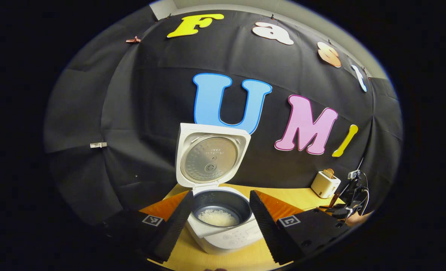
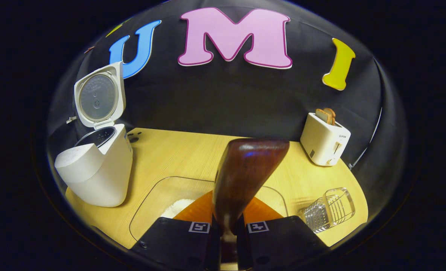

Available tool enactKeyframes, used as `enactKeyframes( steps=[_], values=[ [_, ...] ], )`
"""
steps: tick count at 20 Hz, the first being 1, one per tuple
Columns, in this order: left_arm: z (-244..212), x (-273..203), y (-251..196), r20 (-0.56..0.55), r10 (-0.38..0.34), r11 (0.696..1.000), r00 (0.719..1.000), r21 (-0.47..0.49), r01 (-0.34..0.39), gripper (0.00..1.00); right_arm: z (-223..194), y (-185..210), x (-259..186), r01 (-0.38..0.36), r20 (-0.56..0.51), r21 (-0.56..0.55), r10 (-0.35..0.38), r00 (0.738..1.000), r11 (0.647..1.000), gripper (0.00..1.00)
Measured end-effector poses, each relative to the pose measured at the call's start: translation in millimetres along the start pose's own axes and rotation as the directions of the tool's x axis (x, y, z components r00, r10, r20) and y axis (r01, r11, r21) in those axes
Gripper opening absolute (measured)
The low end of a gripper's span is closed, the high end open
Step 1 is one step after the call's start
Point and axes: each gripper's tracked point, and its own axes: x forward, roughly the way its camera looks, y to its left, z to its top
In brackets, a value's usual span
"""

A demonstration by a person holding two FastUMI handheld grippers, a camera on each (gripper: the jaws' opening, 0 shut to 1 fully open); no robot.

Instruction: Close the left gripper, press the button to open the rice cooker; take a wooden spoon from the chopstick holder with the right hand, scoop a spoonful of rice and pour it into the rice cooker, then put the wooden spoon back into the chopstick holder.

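The white rice cooker [image 1: 226,235] stands open with its lid [image 1: 209,154] upright, and a small heap of rice [image 1: 218,217] lies in the dark inner pot. My left gripper [image 1: 221,194] is open, its fingers spread on either side of the pot, just in front of it. My right gripper [image 2: 228,226] is shut on the handle of a dark wooden spoon [image 2: 249,165], whose bowl points forward and up. Below the spoon sits a clear container [image 2: 151,203] with white rice [image 2: 177,207] in it. The clear chopstick holder [image 2: 330,210] is to the spoon's right.
A white toaster [image 2: 324,141] with bread slices stands at the back right of the wooden table [image 2: 177,154]. The open rice cooker [image 2: 98,169] is at the table's left. In the left gripper view the other gripper [image 1: 349,203] and a hand show far right, near the toaster [image 1: 325,184].
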Motion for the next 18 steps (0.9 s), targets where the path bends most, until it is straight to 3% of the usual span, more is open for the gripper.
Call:
enactKeyframes(
  steps=[3, 5, 9, 12, 15, 18],
  values=[
    [0, 3, 5, -0.003, -0.002, 1.0, 1.0, -0.004, 0.002, 0.92, -11, 16, 6, -0.007, -0.037, 0.076, 0.009, 0.999, 0.997, 0.21],
    [-1, 6, 7, -0.004, -0.002, 1.0, 1.0, -0.004, 0.002, 0.95, -9, 27, 8, -0.023, -0.036, 0.127, 0.028, 0.999, 0.992, 0.21],
    [1, 8, 11, 0.0, 0.003, 1.0, 1.0, -0.009, -0.003, 0.95, -8, 34, 10, -0.035, -0.043, 0.282, 0.049, 0.998, 0.959, 0.21],
    [1, 9, 12, 0.004, 0.003, 1.0, 1.0, -0.011, -0.003, 0.95, -11, 36, 12, -0.056, -0.045, 0.468, 0.088, 0.995, 0.882, 0.22],
    [3, 9, 11, 0.008, 0.003, 1.0, 1.0, -0.007, -0.002, 0.95, -15, 20, 7, -0.035, -0.042, 0.607, 0.077, 0.996, 0.794, 0.21],
    [4, 8, 7, 0.013, -0.003, 1.0, 1.0, 0.0, 0.003, 0.92, -16, -1, 1, -0.015, -0.025, 0.661, 0.042, 0.999, 0.75, 0.21]
  ],
)
